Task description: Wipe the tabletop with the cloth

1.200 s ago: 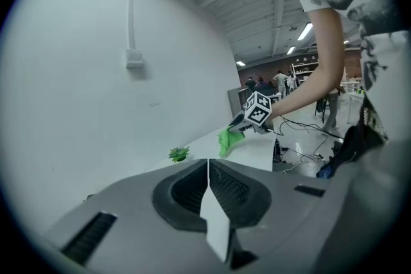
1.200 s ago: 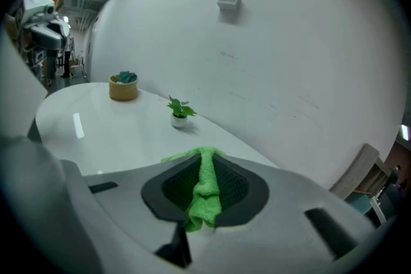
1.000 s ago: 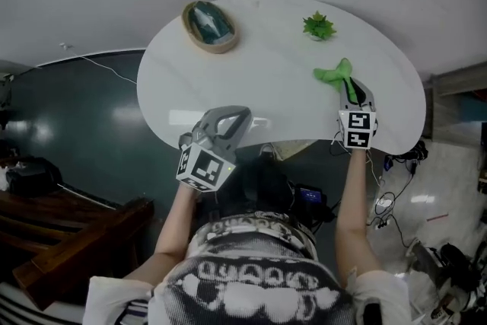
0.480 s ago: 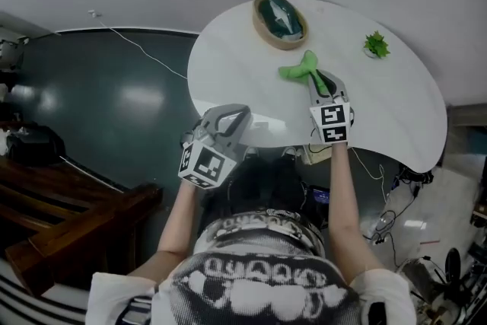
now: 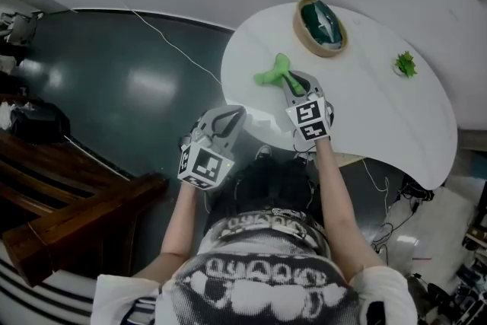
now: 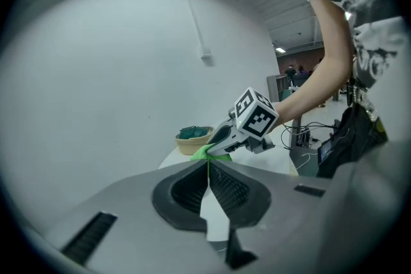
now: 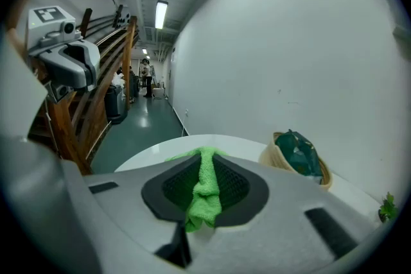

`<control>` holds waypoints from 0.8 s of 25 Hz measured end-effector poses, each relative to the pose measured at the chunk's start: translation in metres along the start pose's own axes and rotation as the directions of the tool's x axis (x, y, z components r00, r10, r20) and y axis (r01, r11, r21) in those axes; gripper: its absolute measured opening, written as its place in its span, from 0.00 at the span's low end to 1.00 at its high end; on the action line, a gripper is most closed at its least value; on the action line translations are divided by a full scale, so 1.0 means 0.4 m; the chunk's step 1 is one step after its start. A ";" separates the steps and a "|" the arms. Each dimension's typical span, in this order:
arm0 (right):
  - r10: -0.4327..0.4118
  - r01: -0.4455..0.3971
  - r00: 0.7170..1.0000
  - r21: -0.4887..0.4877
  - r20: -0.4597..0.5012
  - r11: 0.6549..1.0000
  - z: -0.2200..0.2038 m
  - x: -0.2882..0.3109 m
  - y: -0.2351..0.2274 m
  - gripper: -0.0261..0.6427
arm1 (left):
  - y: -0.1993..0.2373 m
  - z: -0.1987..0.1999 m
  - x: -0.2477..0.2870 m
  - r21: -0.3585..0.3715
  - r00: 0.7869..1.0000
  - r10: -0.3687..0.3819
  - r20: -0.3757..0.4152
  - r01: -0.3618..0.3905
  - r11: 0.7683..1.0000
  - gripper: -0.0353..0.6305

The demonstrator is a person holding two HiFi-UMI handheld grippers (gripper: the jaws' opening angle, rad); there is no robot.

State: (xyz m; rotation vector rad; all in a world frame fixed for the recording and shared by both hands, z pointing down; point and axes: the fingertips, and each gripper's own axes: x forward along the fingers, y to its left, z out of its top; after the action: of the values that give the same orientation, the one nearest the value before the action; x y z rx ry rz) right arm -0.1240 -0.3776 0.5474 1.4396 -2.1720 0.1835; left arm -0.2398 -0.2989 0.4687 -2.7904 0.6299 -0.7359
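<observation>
The green cloth (image 7: 204, 192) is pinched between the ribbed black pads (image 7: 168, 184) of the right gripper (image 5: 287, 80), whose jaws are closed narrowly on it. A bunched end is seen behind the pads, while the rest is spread out past the fingertips onto the white tabletop (image 5: 380, 110), close to the table's left end. The pads (image 6: 228, 186) of the left gripper (image 5: 234, 116) are pressed together along a single seam, with nothing caught between them. They are held near the table's near edge, apart from the cloth, which is seen straight ahead of them under the right gripper.

The only print that can be made out is the black-and-white square marker pattern on the right gripper's cube (image 5: 308, 120) and on the left gripper's cube (image 5: 202, 166).

Beyond the right fingertips and to their right, a woven basket (image 5: 319, 27) with something dark green in it is set on the tabletop, apart from the cloth. Farther to the right, a small green plant (image 5: 404, 65) is stood near the far edge. To the left of the left fingertips, only dark floor (image 5: 114, 87) is seen
</observation>
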 end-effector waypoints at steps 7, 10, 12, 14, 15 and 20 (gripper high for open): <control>0.059 -0.061 0.997 -0.039 -0.057 0.997 -0.014 0.043 0.086 0.11 | 0.016 -0.031 -0.025 -0.028 1.000 0.009 0.003 -0.009 1.000 0.06; 0.066 -0.069 0.995 -0.042 -0.075 0.997 -0.030 0.045 0.096 0.11 | 0.016 -0.039 -0.023 -0.033 1.000 0.008 0.004 -0.008 0.999 0.06; 0.060 -0.064 0.994 -0.042 -0.092 0.997 -0.047 0.039 0.090 0.11 | 0.014 -0.037 -0.019 -0.040 1.000 0.002 0.010 -0.002 0.999 0.06; 0.048 -0.053 0.993 -0.037 -0.109 0.998 -0.066 0.029 0.075 0.11 | 0.006 -0.031 -0.010 -0.039 1.000 -0.012 0.017 0.013 0.999 0.06; 0.042 -0.046 0.992 -0.035 -0.116 0.998 -0.076 0.022 0.066 0.11 | 0.000 -0.027 -0.003 -0.037 1.000 -0.022 0.019 0.023 0.999 0.06; 0.002 -0.005 0.989 -0.022 -0.146 1.000 -0.129 -0.037 0.007 0.12 | -0.040 0.013 0.052 -0.012 0.996 -0.080 0.040 0.081 0.997 0.06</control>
State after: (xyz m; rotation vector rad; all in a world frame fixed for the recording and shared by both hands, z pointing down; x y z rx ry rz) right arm -0.1040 -0.3444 0.5849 1.3660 -2.0520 0.2574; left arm -0.2152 -0.2936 0.4776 -2.8501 0.5201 -0.6914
